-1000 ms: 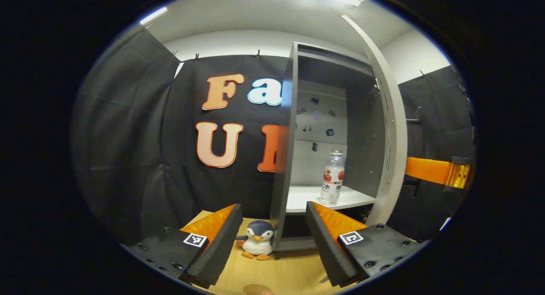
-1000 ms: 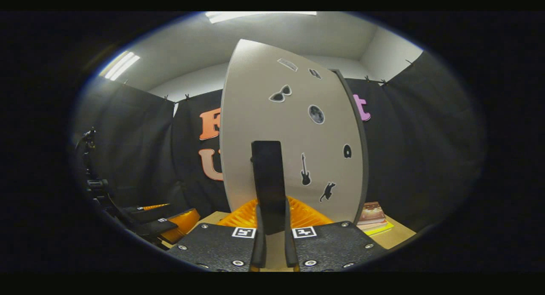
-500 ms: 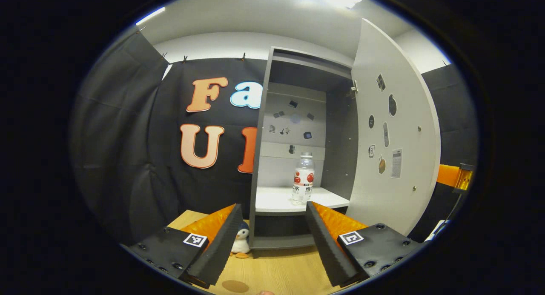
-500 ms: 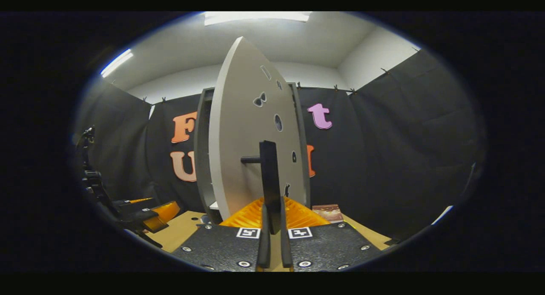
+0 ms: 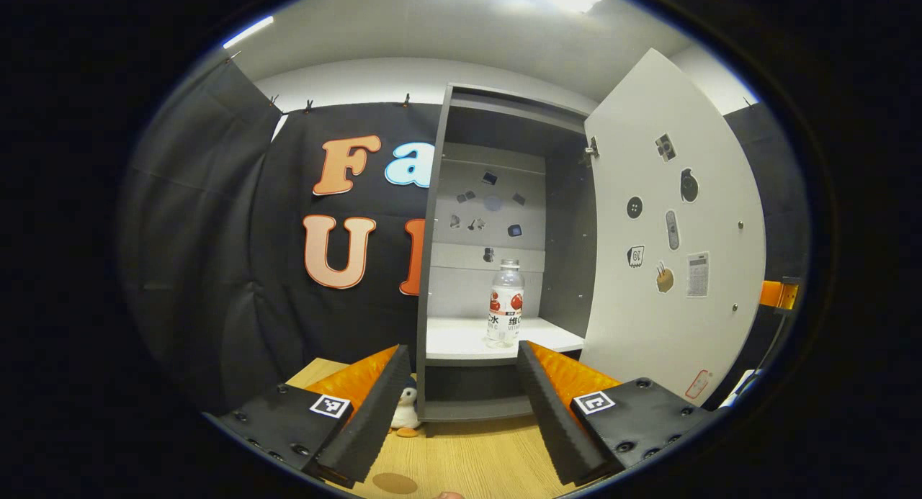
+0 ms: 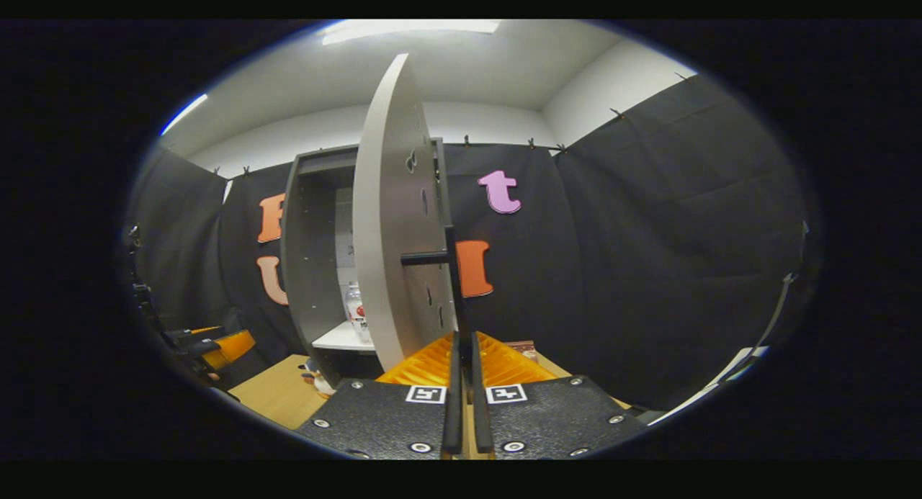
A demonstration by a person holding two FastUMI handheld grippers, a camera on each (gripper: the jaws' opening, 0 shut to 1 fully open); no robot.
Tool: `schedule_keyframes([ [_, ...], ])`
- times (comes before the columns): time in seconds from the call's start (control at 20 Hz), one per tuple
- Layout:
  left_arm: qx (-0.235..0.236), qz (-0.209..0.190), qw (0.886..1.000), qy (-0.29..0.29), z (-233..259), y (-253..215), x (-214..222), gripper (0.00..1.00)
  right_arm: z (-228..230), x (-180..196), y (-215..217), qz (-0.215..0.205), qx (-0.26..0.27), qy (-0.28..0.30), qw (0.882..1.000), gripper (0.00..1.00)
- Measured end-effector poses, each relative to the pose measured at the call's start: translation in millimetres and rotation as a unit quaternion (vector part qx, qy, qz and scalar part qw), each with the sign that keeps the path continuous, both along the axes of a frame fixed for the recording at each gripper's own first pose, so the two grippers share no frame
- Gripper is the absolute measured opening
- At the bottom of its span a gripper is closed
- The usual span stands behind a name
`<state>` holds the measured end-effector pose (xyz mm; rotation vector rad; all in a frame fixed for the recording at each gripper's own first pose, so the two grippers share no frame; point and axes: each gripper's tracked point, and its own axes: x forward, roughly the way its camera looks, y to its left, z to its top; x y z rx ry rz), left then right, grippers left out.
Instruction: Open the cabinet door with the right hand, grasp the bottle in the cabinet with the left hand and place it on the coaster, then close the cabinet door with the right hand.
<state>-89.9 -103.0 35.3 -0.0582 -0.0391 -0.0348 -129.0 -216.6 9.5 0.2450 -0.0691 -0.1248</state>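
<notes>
Matte door (image 5: pixel 670 232) open — clear ribbed-looking bottle (image 5: pixel 505 304) inside.

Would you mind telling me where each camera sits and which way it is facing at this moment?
Left gripper view: rides on the open left gripper, facing into the open cabinet at the bottle; its own two fingers show.
Right gripper view: rides on the right gripper, looking along the edge of the cabinet door, fingers shut on the door handle.
Shared: cabinet, door, bottle, wooden table.
</notes>
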Motion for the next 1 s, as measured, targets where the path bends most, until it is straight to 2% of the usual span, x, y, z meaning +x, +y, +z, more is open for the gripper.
schedule_keyframes([
  [0.15,0.009,-0.005,1.000,0.004,-2.9,-9.3,2.0,0.97,-5.0,1.1,-11.0,0.010,-0.008,0.002,1.000,0.00],
  [0.35,0.016,-0.011,1.000,0.009,-6.5,-21.8,1.5,0.97,-6.0,-10.2,-22.3,0.000,-0.011,0.008,1.000,0.00],
  [0.4,0.016,-0.015,1.000,0.012,-8.0,-25.7,0.7,0.97,-4.8,-18.2,-24.2,-0.005,-0.010,0.007,1.000,0.05],
  [0.55,0.008,-0.020,1.000,0.021,-13.0,-34.4,3.8,0.97,0.2,-36.0,-15.1,0.012,0.003,0.003,1.000,0.05],
  [0.6,0.007,-0.021,0.999,0.023,-13.9,-37.7,6.1,0.97,-1.1,-41.3,-17.1,0.007,0.000,0.006,1.000,0.12],
  [0.65,0.008,-0.023,0.999,0.024,-14.0,-41.3,9.3,0.97,-0.9,-45.9,-17.4,0.006,-0.001,0.007,1.000,0.00],
  [0.7,0.010,-0.024,0.999,0.021,-12.3,-42.4,13.6,0.97,1.8,-52.3,-11.1,0.011,0.001,0.004,1.000,0.07],
  [0.8,0.012,-0.033,0.999,0.021,-13.6,-47.7,27.3,0.97,6.0,-61.0,3.9,0.021,0.003,0.000,1.000,0.07],
  [0.9,0.011,-0.047,0.998,0.027,-19.9,-55.2,46.1,0.96,4.2,-64.4,17.9,0.027,-0.007,0.002,1.000,0.11],
  [1.0,0.008,-0.062,0.998,0.032,-23.9,-61.0,69.0,0.97,1.8,-60.7,30.1,0.025,-0.019,0.004,1.000,0.21],
])
